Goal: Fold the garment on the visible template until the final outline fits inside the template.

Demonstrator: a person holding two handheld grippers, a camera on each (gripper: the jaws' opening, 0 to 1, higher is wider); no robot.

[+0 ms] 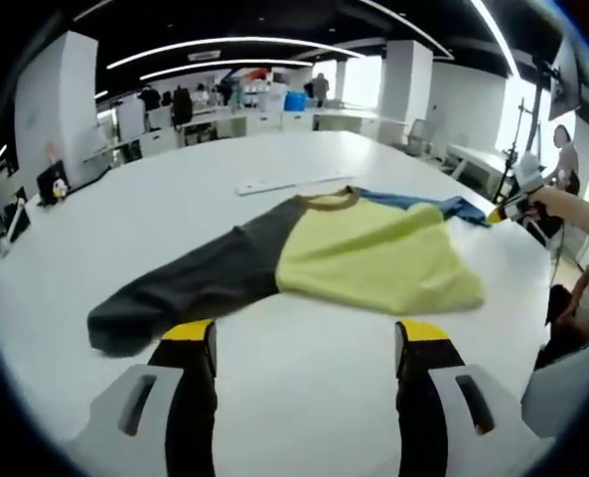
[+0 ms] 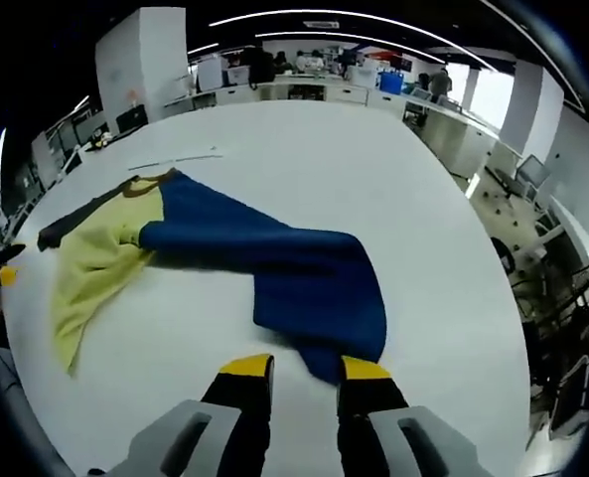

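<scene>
A long-sleeved garment lies spread on the white table (image 1: pixel 175 219). It has a yellow body (image 1: pixel 373 253), a dark grey sleeve (image 1: pixel 185 283) and a blue sleeve (image 2: pixel 294 268). My left gripper (image 1: pixel 304 336) stands open just short of the grey sleeve's cuff and the yellow hem, with nothing between its jaws. My right gripper (image 2: pixel 306 370) is open, narrower than the left, and the blue sleeve's cuff lies between its fingertips. In the left gripper view the right gripper (image 1: pixel 508 207) appears in a person's hand at the blue sleeve's (image 1: pixel 423 204) far end. The yellow body (image 2: pixel 95 258) lies at the left in the right gripper view.
A thin white strip (image 1: pixel 294 184) lies on the table beyond the collar. The table's rounded edge (image 2: pixel 473 328) runs close on the right side. Desks, chairs and people stand in the office behind. A person's arm (image 1: pixel 572 214) reaches in from the right.
</scene>
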